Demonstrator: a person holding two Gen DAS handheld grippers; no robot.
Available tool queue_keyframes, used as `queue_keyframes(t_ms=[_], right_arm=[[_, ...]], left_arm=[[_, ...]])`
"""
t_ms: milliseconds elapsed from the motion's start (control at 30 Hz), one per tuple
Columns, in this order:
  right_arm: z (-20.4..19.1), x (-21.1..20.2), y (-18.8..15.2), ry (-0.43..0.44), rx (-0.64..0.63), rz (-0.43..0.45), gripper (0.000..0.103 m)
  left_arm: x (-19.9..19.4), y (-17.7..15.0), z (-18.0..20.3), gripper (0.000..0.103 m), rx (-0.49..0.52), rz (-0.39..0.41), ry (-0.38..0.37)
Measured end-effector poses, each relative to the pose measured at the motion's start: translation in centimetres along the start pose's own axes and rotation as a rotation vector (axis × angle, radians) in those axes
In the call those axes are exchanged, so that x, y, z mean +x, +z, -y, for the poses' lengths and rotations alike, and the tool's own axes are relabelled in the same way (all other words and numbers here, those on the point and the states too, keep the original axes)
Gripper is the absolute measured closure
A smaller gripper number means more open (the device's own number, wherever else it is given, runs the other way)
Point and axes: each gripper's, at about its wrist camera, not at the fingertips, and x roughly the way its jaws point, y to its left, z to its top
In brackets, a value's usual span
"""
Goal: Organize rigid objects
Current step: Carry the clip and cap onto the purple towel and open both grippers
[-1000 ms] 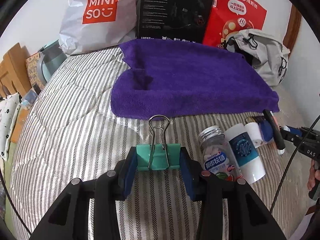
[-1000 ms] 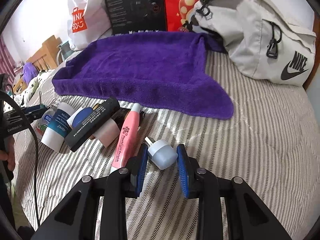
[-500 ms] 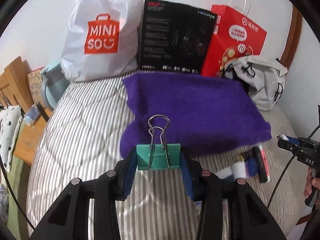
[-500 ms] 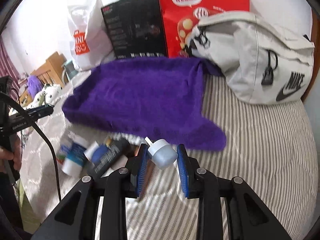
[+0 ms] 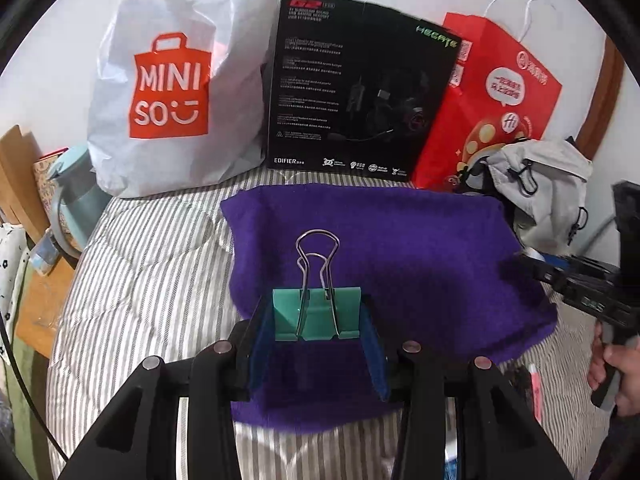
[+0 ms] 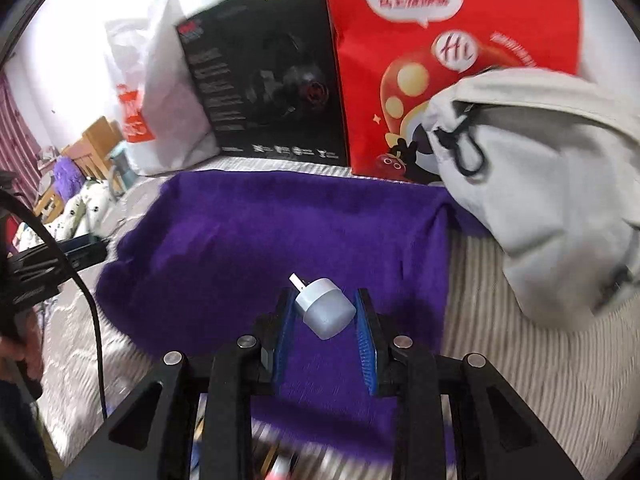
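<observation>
Both grippers have risen over the purple towel [image 5: 400, 248], left [image 5: 317, 316] clamping the binder clip [image 5: 316, 314], right [image 6: 325, 314] the plug [image 6: 326, 308].

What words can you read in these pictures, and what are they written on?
"MINI SO" on the white plastic bag.
"EDIFIER" and "HECATE" on the black box.
The small print on the black box is too small to read.
The signs on the red paper bag are too blurred to read.
The green binder clip and the grey plug have no words.

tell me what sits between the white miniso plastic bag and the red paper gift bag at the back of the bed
A black cardboard headset box stands upright between the white Miniso plastic bag and the red paper gift bag, seen in the left wrist view.
</observation>
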Motion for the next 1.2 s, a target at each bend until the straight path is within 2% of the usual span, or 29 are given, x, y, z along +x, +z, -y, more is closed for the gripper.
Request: queue_keyframes(t_ms=[333, 433, 600, 667, 700, 733, 867, 1000, 1200], right_arm=[[0.9, 7.3, 3.6, -0.065, -0.044, -0.085, 0.073], [0.9, 8.4, 3.5, -0.089, -0.056, -0.121, 0.073], [0.5, 8.5, 3.3, -0.108, -0.092, -0.129, 0.072], [0.6, 8.3, 3.2, -0.095, -0.094, -0.142, 0.065], [0.6, 8.2, 3.2, -0.087, -0.094, -0.154, 0.056], [0.7, 8.1, 3.1, -0.087, -0.090, -0.164, 0.052], [0.2, 5.5, 2.4, -0.115, -0.107, -0.137, 0.051], [-0.4, 2.6, 1.7, -0.133, -0.123, -0.109, 0.043], [-1.1, -1.5, -0.5, -0.120, -0.137, -0.084, 0.042]], left_arm=[[3.4, 1.6, -0.4, 0.063, 0.000, -0.027, -0.002], [4.1, 2.0, -0.4, 0.063, 0.001, -0.033, -0.003], [5.1, 2.4, -0.9, 0.063, -0.013, -0.042, -0.003], [5.4, 2.5, -1.0, 0.063, -0.019, -0.043, -0.009], [5.5, 2.6, -1.0, 0.063, -0.019, -0.045, -0.010], [5.8, 2.7, -1.0, 0.063, -0.019, -0.048, -0.010], [6.8, 3.1, -0.8, 0.063, -0.013, -0.059, -0.012], [8.7, 3.9, -0.3, 0.063, -0.005, -0.083, -0.001], [11.3, 4.1, 0.6, 0.063, 0.022, -0.140, 0.040]])
